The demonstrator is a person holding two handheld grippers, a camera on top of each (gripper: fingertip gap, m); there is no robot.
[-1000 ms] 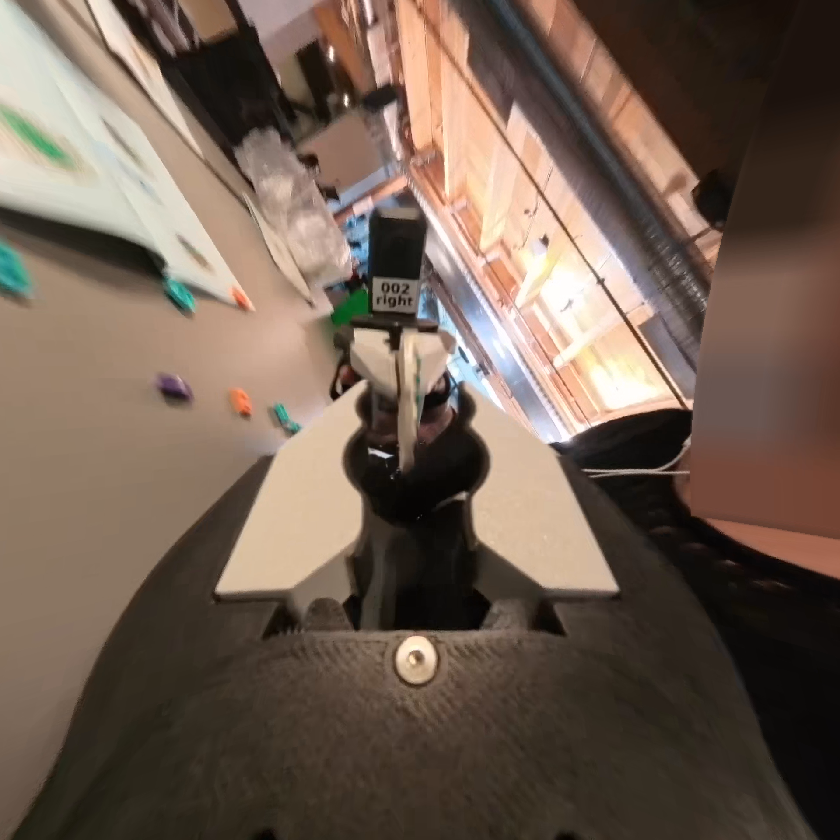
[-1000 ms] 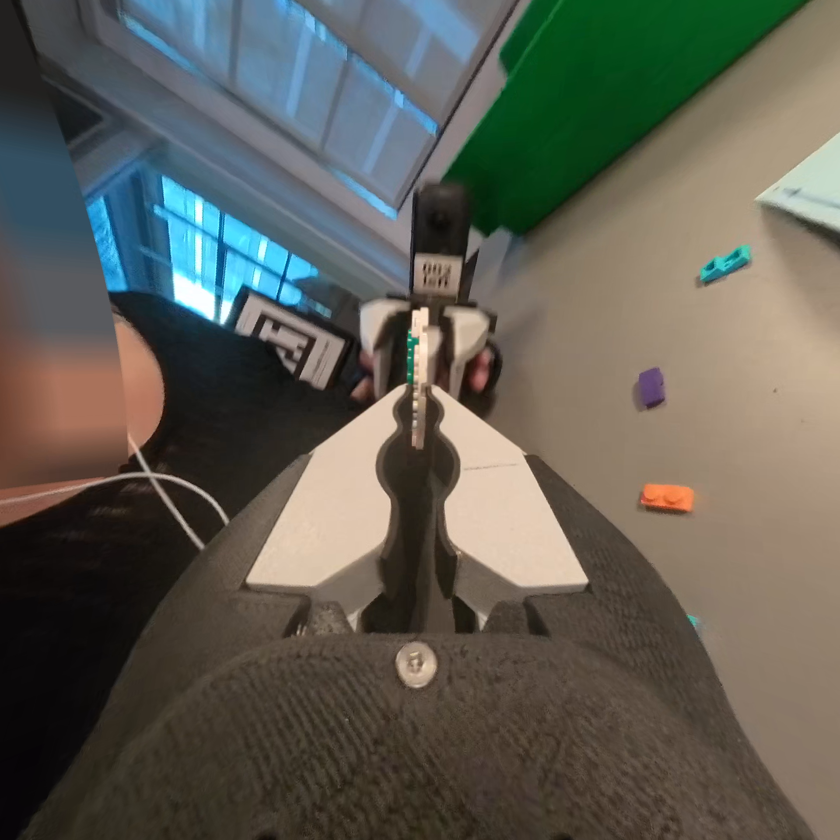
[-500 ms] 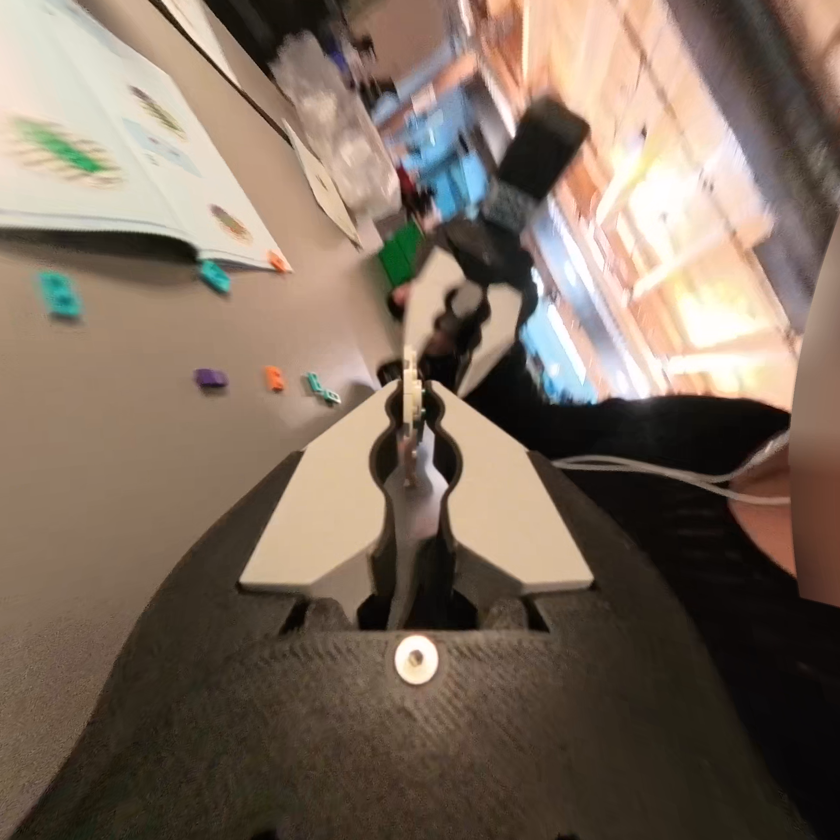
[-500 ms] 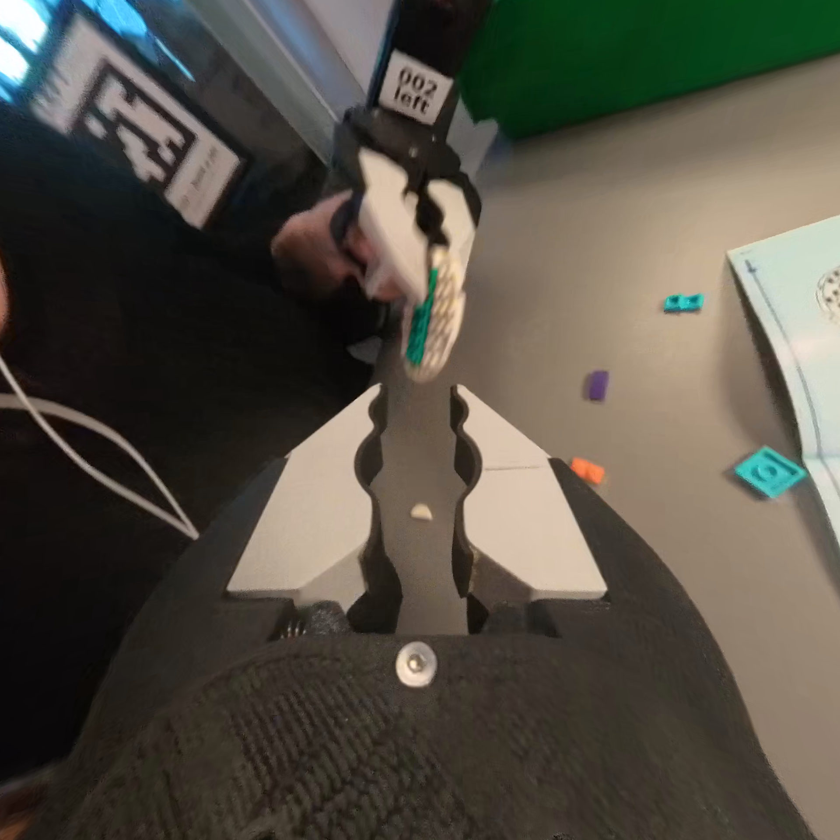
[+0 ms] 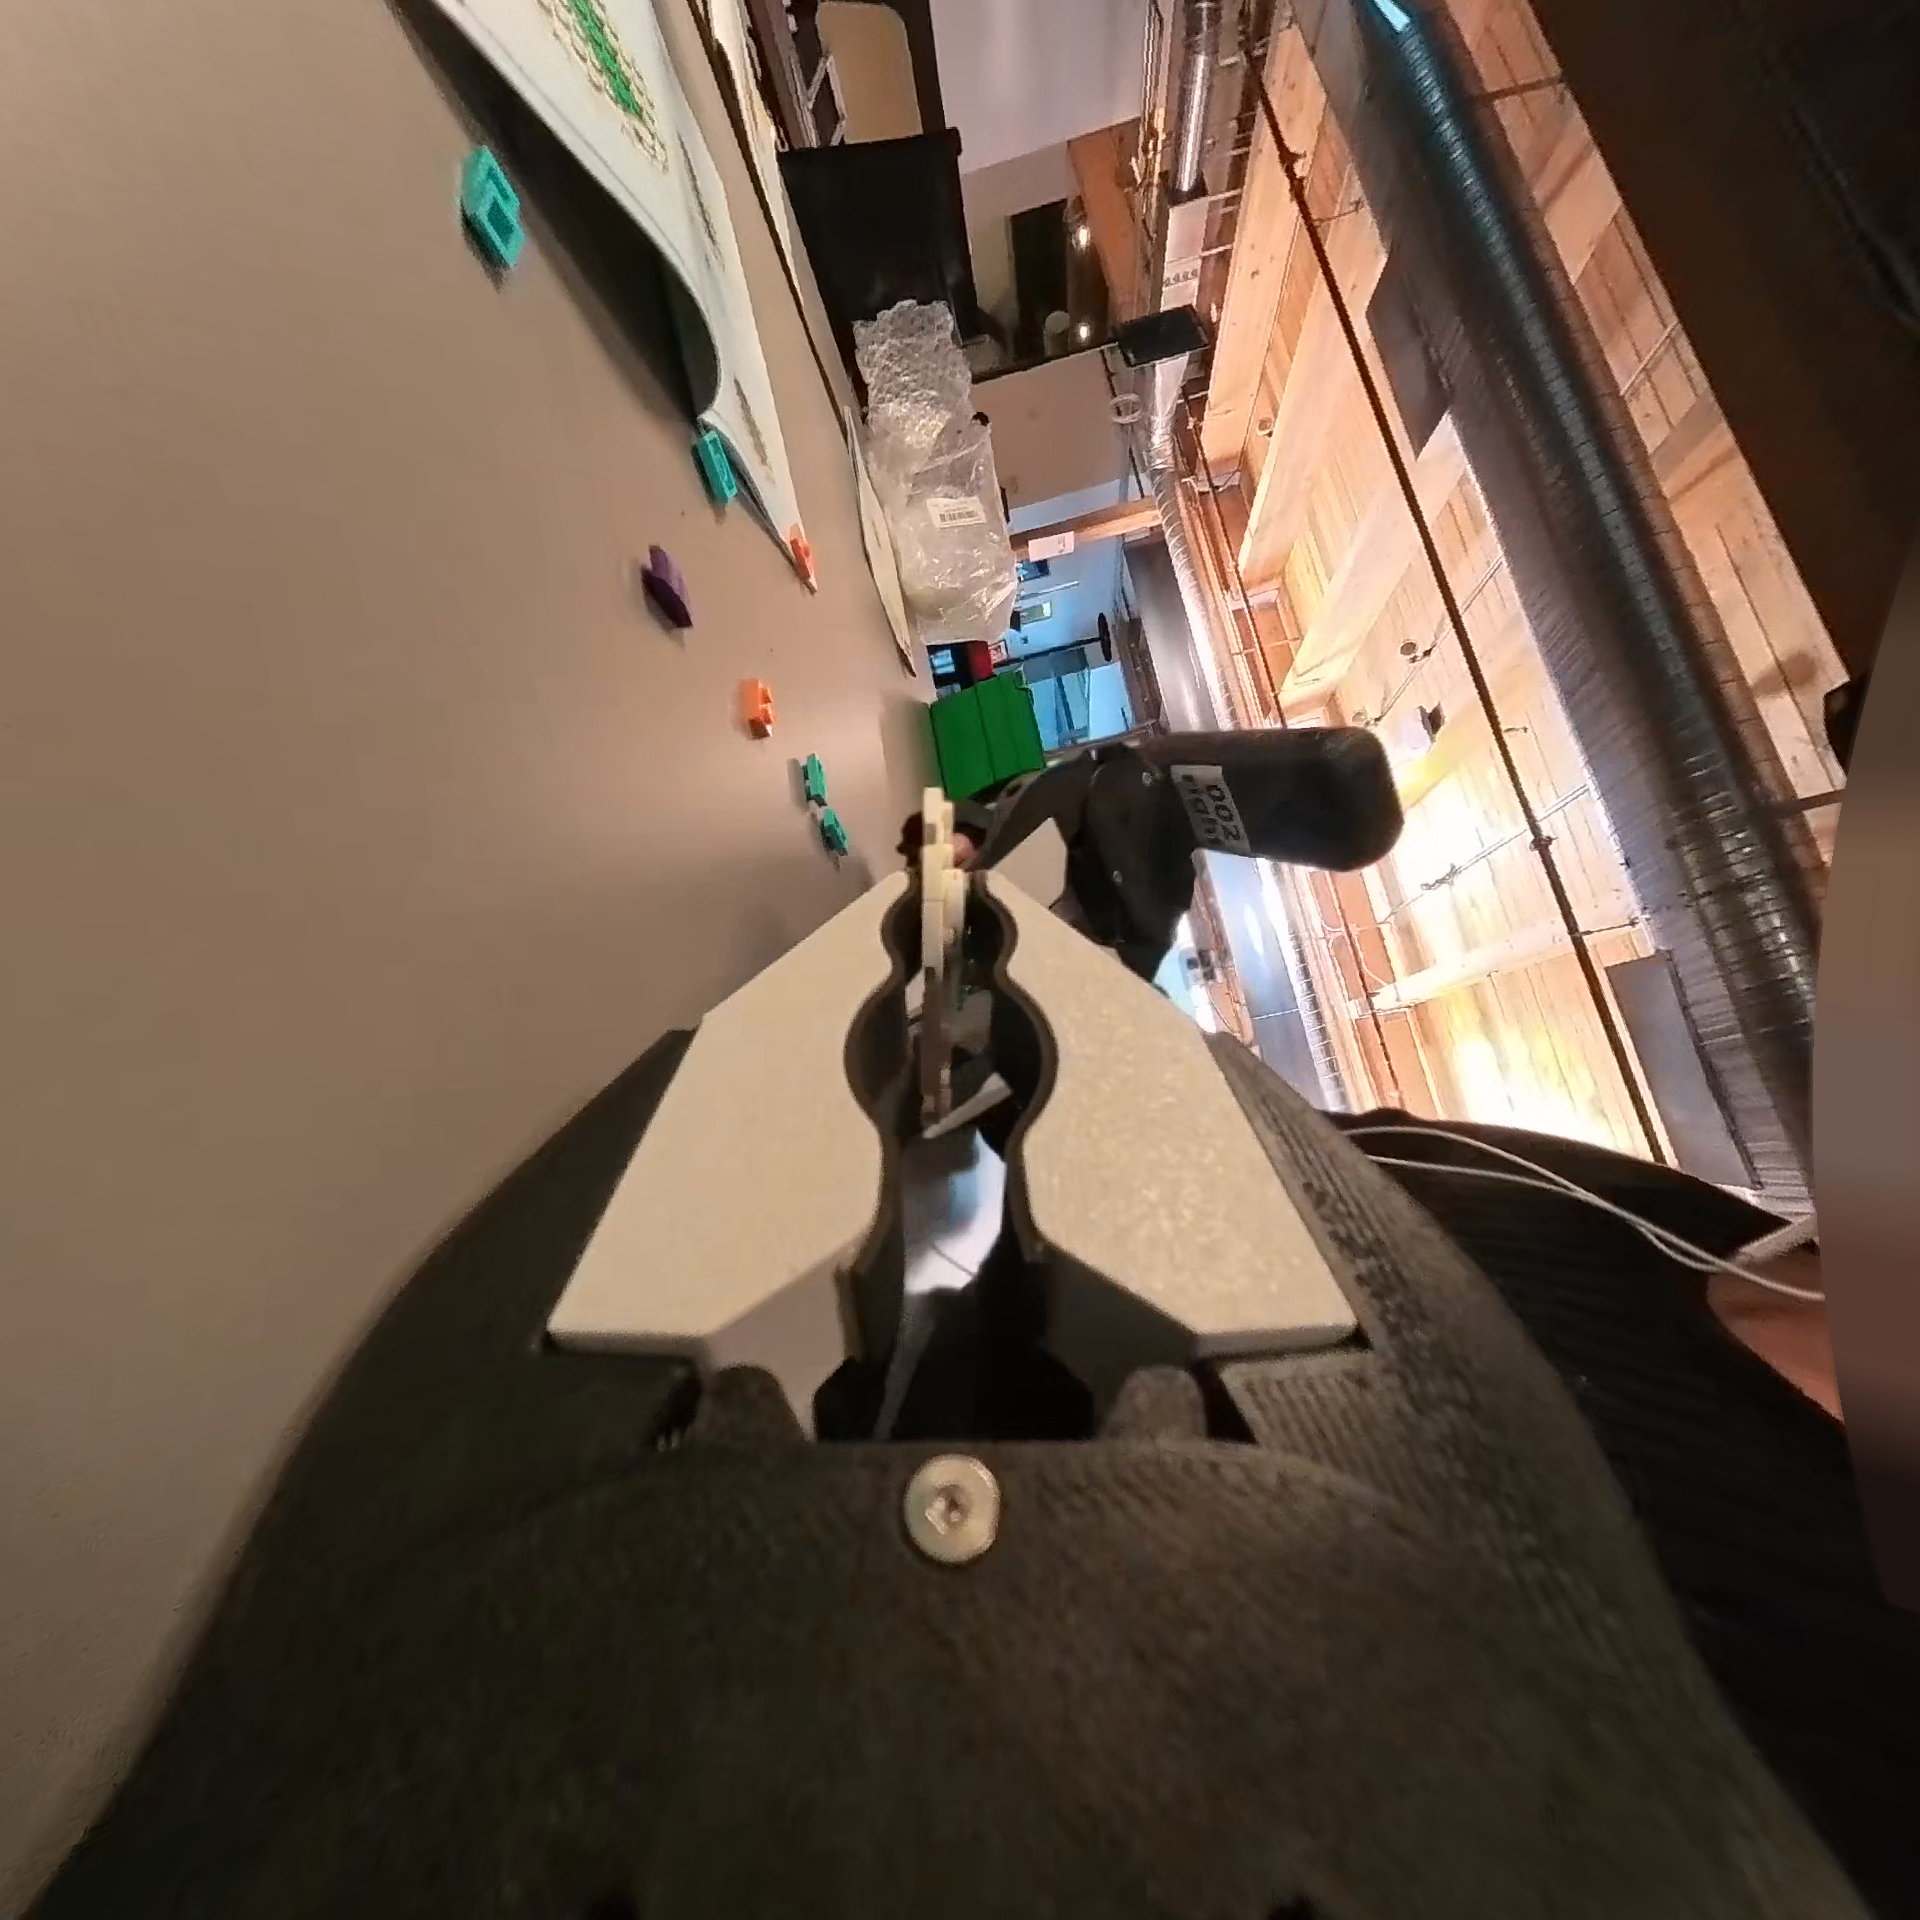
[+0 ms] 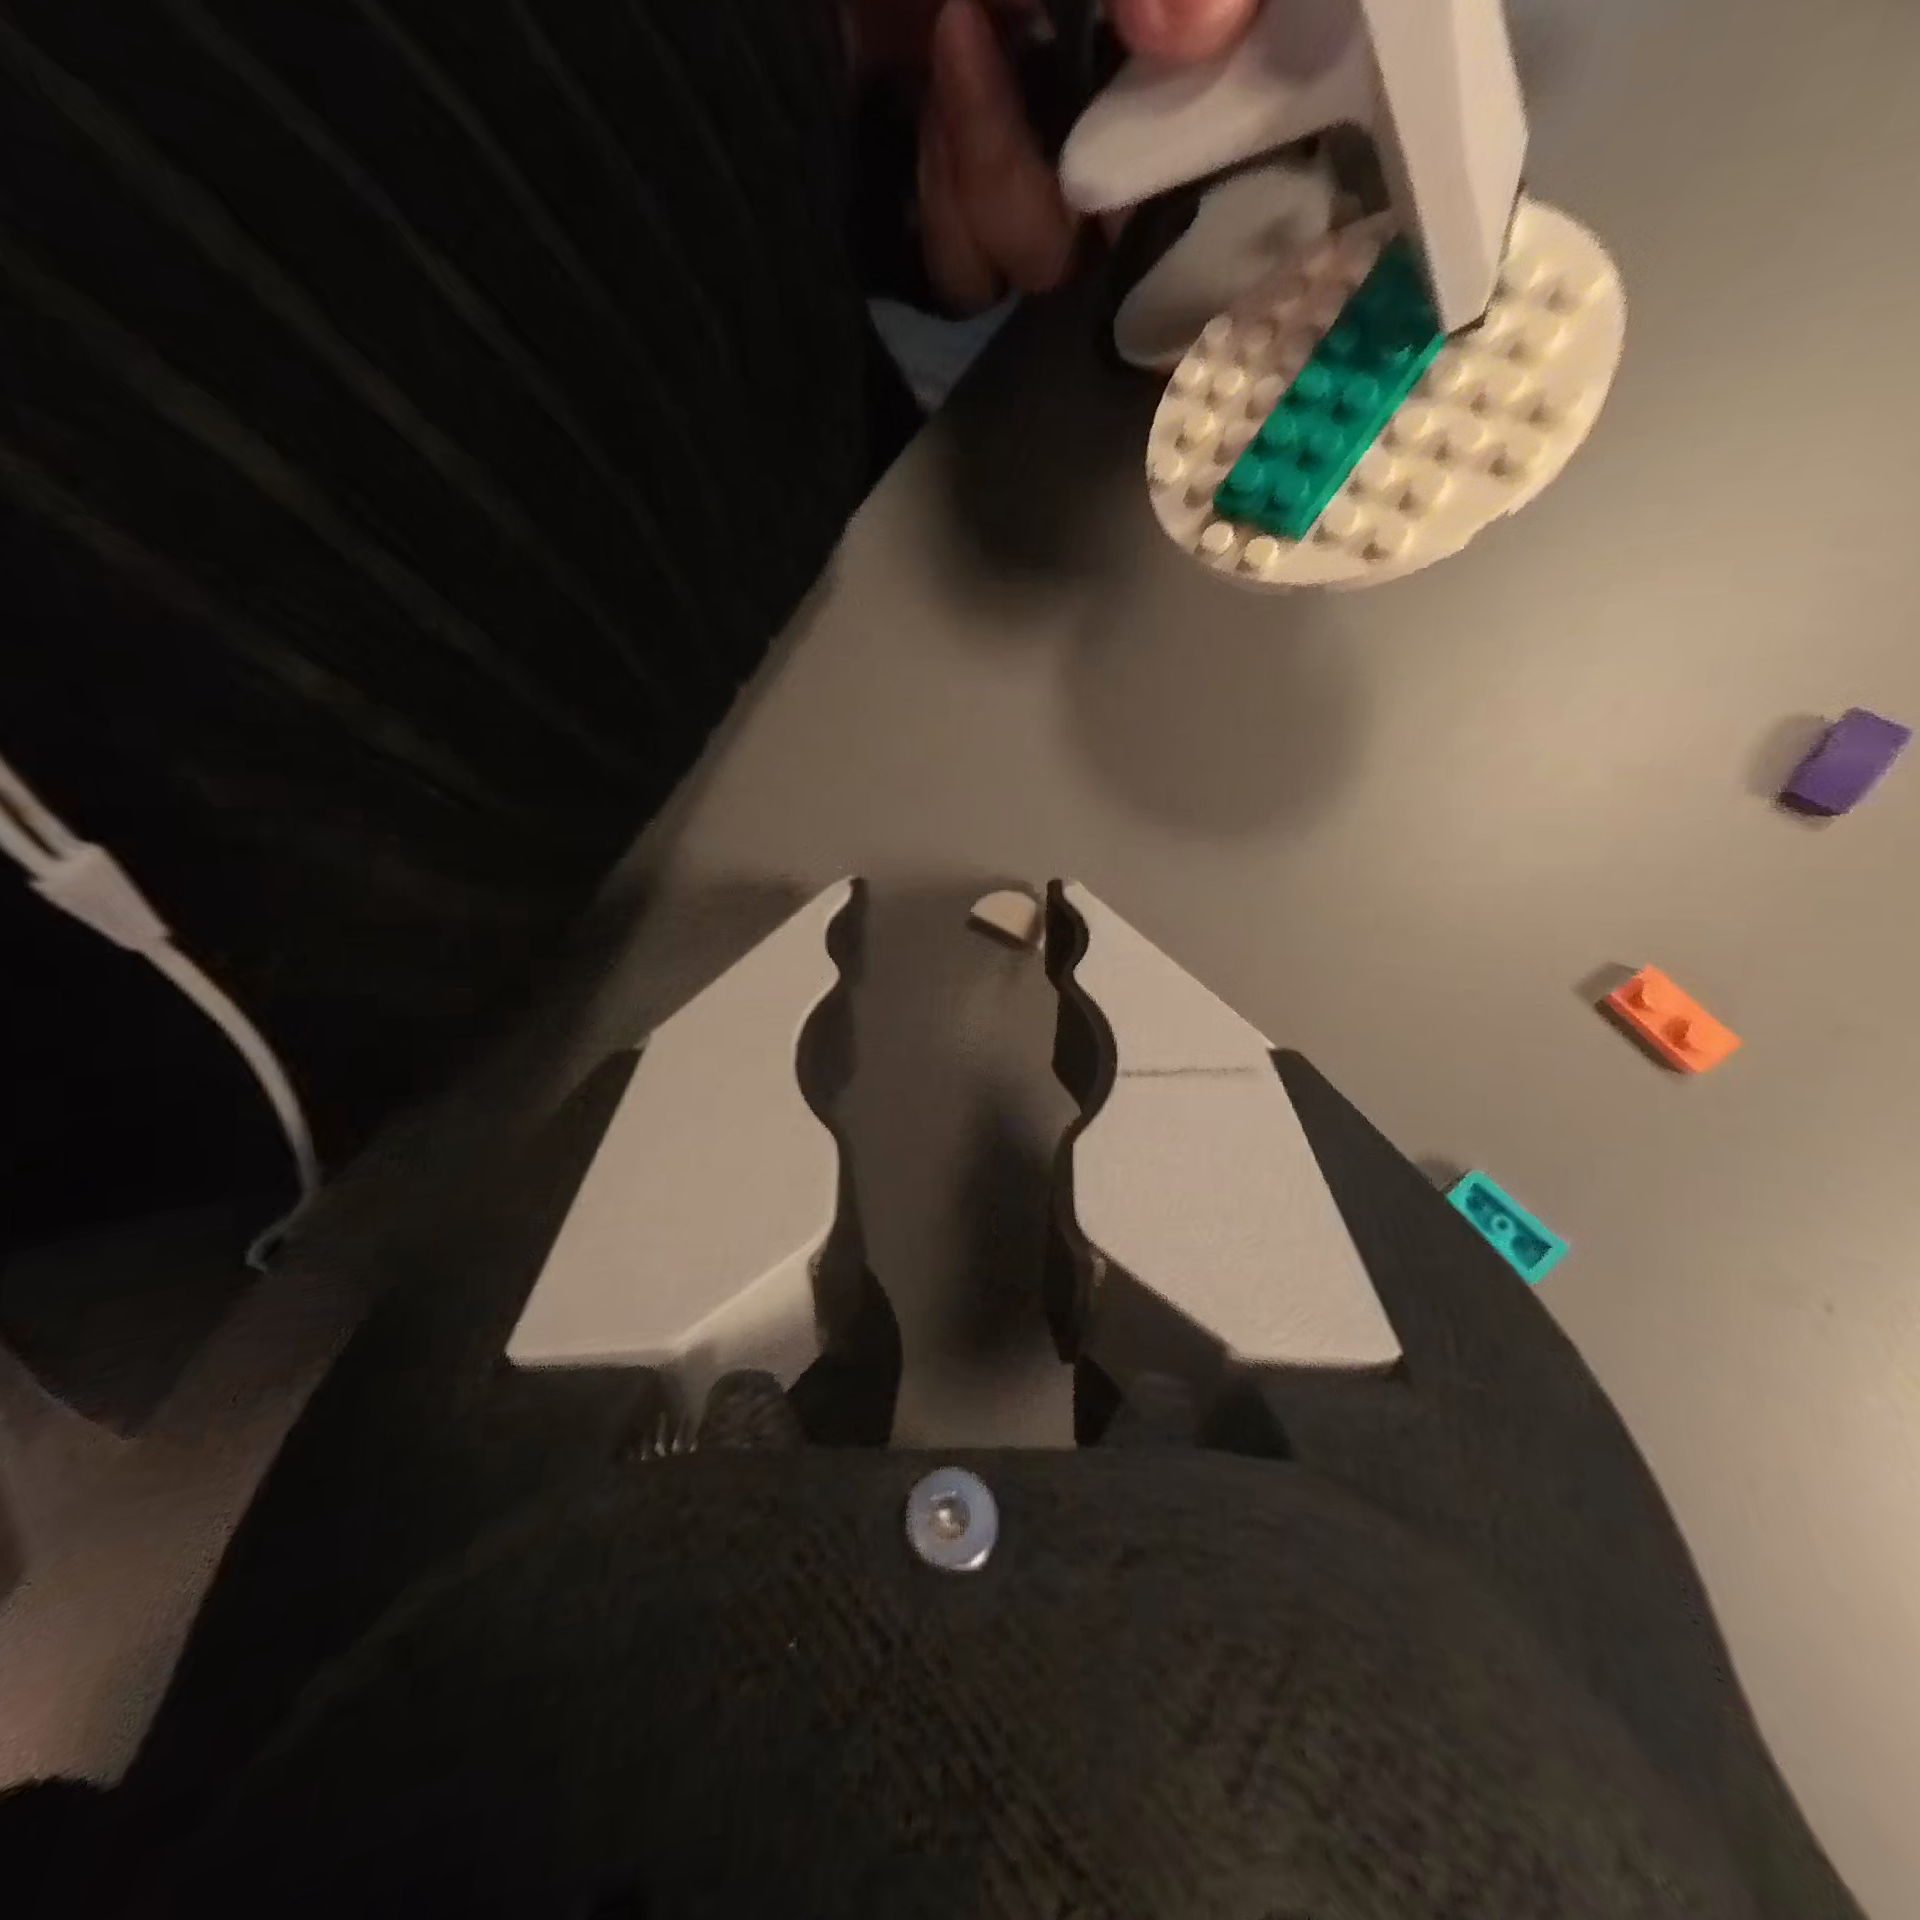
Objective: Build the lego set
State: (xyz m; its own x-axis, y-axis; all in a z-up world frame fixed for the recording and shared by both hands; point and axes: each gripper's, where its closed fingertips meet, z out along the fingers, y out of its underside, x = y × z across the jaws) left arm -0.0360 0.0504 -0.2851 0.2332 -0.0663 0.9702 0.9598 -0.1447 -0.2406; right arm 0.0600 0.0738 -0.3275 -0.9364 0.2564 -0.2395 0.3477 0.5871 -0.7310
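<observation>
Matt grey table (image 6: pixel 1351 727) is looking smooth. The studded round plate (image 6: pixel 1496 416) and green brick (image 6: pixel 1330 416) are showing glossy plastic. The gripper mount (image 6: pixel 935 1662) is showing rough black weave around a shiny metal screw (image 6: pixel 951 1529).

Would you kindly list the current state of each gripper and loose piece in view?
left gripper: shut on the round white plate.
right gripper: open, empty.
round white plate: held, green plate attached.
small white piece: loose on table.
orange plate: loose on table.
purple piece: loose on table.
</observation>
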